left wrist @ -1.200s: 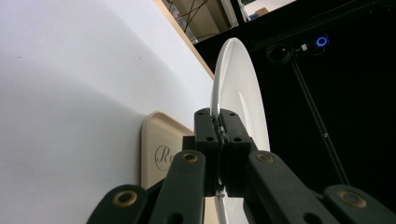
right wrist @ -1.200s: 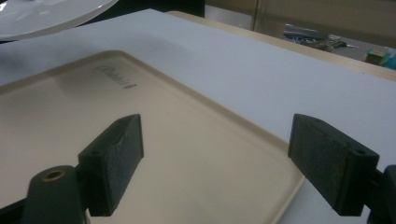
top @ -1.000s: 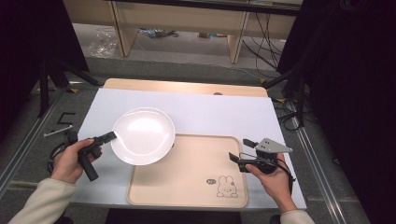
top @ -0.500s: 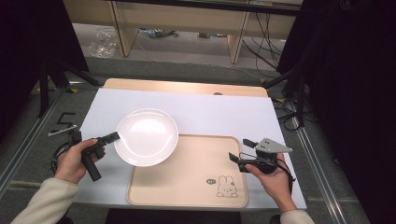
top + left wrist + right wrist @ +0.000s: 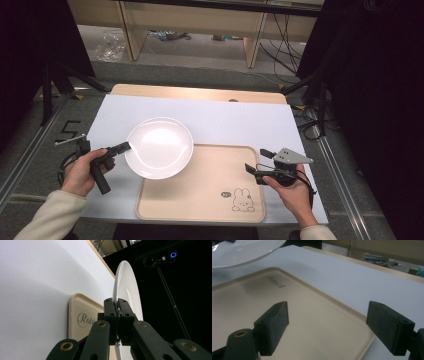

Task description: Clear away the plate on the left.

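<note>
A white plate [image 5: 160, 147] hangs tilted above the table, its right part over the near-left corner of a beige tray [image 5: 200, 190]. My left gripper [image 5: 125, 146] is shut on the plate's left rim. In the left gripper view the jaws [image 5: 117, 307] pinch the rim of the plate [image 5: 125, 282], which rises edge-on with the tray [image 5: 75, 312] behind. My right gripper [image 5: 256, 162] stands open at the tray's right edge with nothing between its fingers. The right gripper view has its jaws [image 5: 332, 315] wide over the tray [image 5: 317, 302], and the plate [image 5: 242, 250] at top left.
The tray lies on a white sheet [image 5: 225, 120] over a wooden table [image 5: 200, 92]. A rabbit drawing [image 5: 242, 200] marks the tray's near right corner. Cables and stand legs [image 5: 310, 100] are on the floor to the right.
The plate and my left gripper have edged slightly to the right, further over the tray's corner. The right gripper has stayed still and open.
</note>
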### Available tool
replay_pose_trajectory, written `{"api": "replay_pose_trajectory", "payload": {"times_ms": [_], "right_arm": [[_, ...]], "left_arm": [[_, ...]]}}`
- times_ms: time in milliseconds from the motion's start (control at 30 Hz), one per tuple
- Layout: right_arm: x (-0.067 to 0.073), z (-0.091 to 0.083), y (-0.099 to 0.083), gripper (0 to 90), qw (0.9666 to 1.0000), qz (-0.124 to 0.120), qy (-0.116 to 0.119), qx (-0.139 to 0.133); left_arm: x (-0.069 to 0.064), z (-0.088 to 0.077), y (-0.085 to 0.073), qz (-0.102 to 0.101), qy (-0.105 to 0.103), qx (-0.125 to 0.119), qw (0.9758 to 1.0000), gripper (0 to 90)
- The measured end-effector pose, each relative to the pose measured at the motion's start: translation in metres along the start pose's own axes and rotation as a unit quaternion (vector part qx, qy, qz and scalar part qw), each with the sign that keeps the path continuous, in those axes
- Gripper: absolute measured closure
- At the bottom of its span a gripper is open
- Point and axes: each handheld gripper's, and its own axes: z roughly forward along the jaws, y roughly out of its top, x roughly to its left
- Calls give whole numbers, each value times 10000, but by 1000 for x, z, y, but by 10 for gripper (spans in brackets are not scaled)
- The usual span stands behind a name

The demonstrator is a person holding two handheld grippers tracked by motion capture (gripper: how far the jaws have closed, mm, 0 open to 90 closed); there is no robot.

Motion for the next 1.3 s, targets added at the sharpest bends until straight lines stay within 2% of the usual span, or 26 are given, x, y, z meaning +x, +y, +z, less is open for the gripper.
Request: {"api": "replay_pose_trajectory", "payload": {"times_ms": [233,367,467,500,533,600,667,700,867,933,967,1100,1300], "right_arm": [[0,0,0,190,10000,17,8,2],[0,-1,0,190,10000,-10,-44,84],[0,-1,0,190,9999,1,-36,94],[0,0,0,190,10000,24,28,30],[0,-1,0,190,10000,11,-25,91],[0,0,0,190,10000,33,38,29],[0,-1,0,190,10000,-9,-43,84],[0,0,0,190,10000,4,-2,1],[0,0,0,190,10000,0,2,-1],[0,0,0,190,10000,1,2,0],[0,-1,0,190,10000,-8,-18,49],[0,0,0,190,10000,7,38,44],[0,0,0,190,10000,7,40,39]], "left_arm": [[-2,4,-2,-1,31,78,10000,868],[-2,6,-4,-11,-73,37,10000,867],[-2,7,-4,6,2,99,10000,867],[-2,7,-4,9,-58,85,9999,867],[-3,7,-4,25,26,136,9999,867],[-3,8,-5,29,3,143,9999,867],[-3,9,-5,-1,38,154,9999,867],[-3,9,-5,10,-8,148,9999,867],[-4,10,-6,15,22,184,9998,867],[-4,12,-7,15,1,177,9998,867],[-3,12,-7,15,-100,134,9999,867],[-5,13,-8,43,12,233,9997,866],[-6,15,-9,42,-40,245,9997,866]]}}
